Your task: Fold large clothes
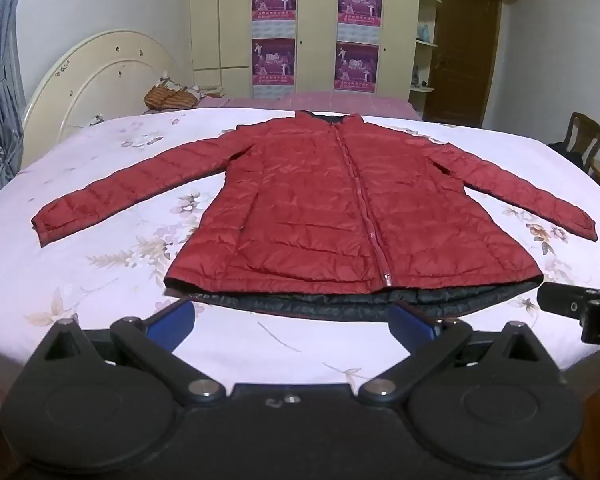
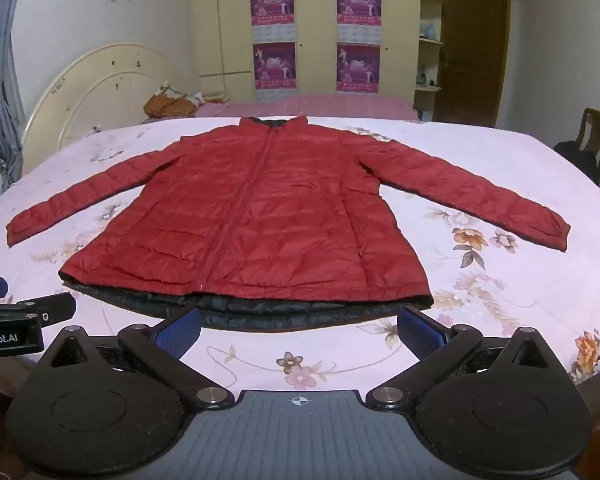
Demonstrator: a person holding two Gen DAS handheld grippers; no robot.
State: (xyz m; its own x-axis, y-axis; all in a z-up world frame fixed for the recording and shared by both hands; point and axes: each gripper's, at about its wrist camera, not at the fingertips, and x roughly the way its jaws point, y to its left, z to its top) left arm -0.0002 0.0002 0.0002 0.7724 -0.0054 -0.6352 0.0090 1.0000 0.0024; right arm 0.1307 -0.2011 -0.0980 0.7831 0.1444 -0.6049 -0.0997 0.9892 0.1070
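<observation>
A red quilted jacket (image 1: 332, 208) (image 2: 260, 220) lies flat and zipped on the bed (image 1: 100, 280) (image 2: 500, 320), both sleeves spread outward, its dark lining showing along the near hem. My left gripper (image 1: 292, 320) hovers just short of the hem, its blue-padded fingers spread wide with nothing between them. My right gripper (image 2: 300, 330) hangs beside it, also open and empty, its fingers flanking the hem's near edge without touching. In the left wrist view the right gripper (image 1: 588, 300) shows at the right edge; in the right wrist view the left gripper (image 2: 16, 312) shows at the left edge.
The bed carries a pale pink floral sheet. A cream headboard (image 1: 100, 76) stands at the left, a folded orange cloth (image 1: 172, 96) at the bed's far side. A wardrobe with posters (image 1: 316, 32), a brown door (image 1: 464, 48) and a wooden chair (image 1: 584, 136) stand behind.
</observation>
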